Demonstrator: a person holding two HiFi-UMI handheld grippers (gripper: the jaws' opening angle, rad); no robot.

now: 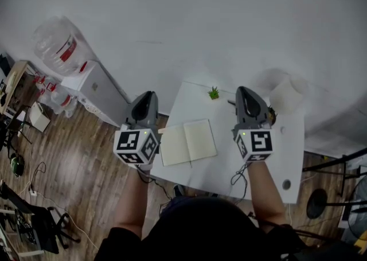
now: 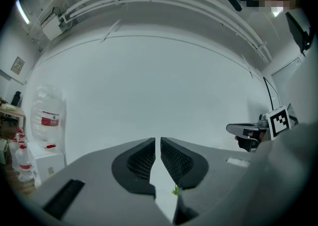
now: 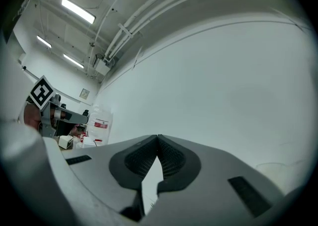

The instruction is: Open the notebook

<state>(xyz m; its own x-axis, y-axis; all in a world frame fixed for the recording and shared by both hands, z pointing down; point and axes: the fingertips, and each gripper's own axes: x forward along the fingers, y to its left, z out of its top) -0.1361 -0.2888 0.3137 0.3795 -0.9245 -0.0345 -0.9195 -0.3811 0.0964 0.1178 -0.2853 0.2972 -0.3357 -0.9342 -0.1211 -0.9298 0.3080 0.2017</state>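
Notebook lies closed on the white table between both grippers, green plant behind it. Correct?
No: the head view shows the notebook open, pages up. It does lie on the white table between left gripper and right gripper, green plant behind it.

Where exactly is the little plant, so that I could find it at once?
Find the white table against the white wall. An open notebook lies on its left part; beyond that, by the far edge, stands the plant. It is tiny, spiky and the only green thing there.
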